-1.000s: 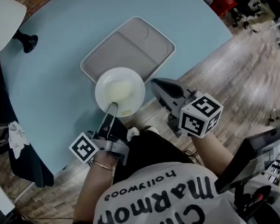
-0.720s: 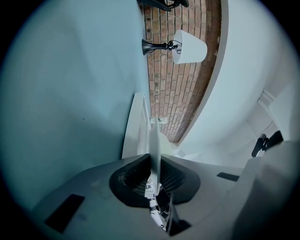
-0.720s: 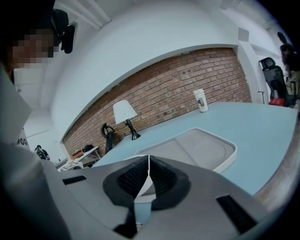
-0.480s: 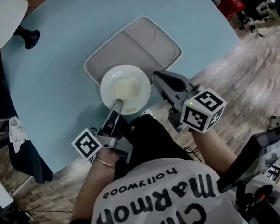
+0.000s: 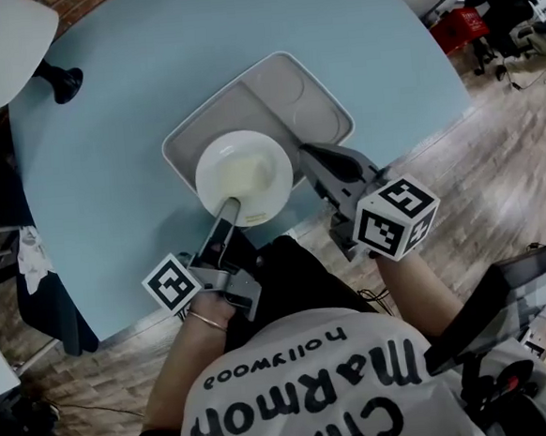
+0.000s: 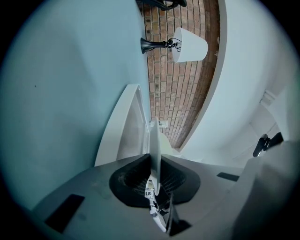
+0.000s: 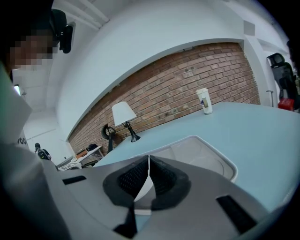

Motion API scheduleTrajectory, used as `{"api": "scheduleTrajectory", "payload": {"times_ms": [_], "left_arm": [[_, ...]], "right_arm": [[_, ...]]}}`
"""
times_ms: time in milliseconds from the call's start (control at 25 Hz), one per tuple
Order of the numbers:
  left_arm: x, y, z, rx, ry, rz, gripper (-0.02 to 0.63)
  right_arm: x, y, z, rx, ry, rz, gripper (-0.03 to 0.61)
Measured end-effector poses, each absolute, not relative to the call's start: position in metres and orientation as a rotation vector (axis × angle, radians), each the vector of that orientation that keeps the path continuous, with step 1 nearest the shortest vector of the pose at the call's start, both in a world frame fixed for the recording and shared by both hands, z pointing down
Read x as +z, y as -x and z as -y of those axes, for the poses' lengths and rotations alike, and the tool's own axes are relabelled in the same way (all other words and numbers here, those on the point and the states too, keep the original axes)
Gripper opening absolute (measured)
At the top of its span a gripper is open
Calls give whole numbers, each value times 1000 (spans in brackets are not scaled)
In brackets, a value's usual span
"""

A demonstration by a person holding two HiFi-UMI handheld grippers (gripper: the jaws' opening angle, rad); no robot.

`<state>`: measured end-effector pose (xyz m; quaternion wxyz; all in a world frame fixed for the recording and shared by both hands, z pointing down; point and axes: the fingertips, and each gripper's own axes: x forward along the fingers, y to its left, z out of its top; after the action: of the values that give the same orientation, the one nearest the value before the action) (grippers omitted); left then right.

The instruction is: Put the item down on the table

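A white plate [image 5: 243, 175] with a pale yellowish patch in its middle hangs over the near left part of a grey tray [image 5: 291, 89] on the light blue round table [image 5: 125, 130]. My left gripper [image 5: 227, 207] is shut on the plate's near rim. In the left gripper view the plate [image 6: 154, 140] stands edge-on between the pads of the left gripper [image 6: 154, 180], with the tray [image 6: 124, 126] beyond. My right gripper [image 5: 307, 151] hovers just right of the plate at the table's edge. In the right gripper view the right gripper [image 7: 149, 161] is shut with nothing in it, the tray [image 7: 206, 150] ahead.
A lamp [image 5: 5, 41] with a white shade stands at the table's far left, also in the left gripper view as the lamp [image 6: 190, 44]. A paper cup [image 7: 203, 101] stands at the table's far side by a brick wall. A dark chair with a cloth [image 5: 32, 259] is at the left.
Both grippers have moved forward over the table's edge toward the tray. The plate went with the left gripper and now covers more of the tray.
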<state>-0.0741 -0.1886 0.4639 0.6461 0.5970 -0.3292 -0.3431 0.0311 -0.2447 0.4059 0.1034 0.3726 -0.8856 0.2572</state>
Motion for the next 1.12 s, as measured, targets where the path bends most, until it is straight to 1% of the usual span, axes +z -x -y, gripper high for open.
{"api": "scheduleTrajectory", "payload": {"times_ms": [160, 520, 1120], "left_arm": [[460, 55, 218, -784, -1317, 766, 26], [462, 44, 251, -762, -1274, 818, 26], [476, 55, 246, -748, -1201, 880, 27]], "right_arm": [[401, -46, 278, 764, -1069, 2624, 10], [396, -56, 315, 762, -1036, 2638, 10], [397, -50, 314, 801, -1008, 2662, 11]]}}
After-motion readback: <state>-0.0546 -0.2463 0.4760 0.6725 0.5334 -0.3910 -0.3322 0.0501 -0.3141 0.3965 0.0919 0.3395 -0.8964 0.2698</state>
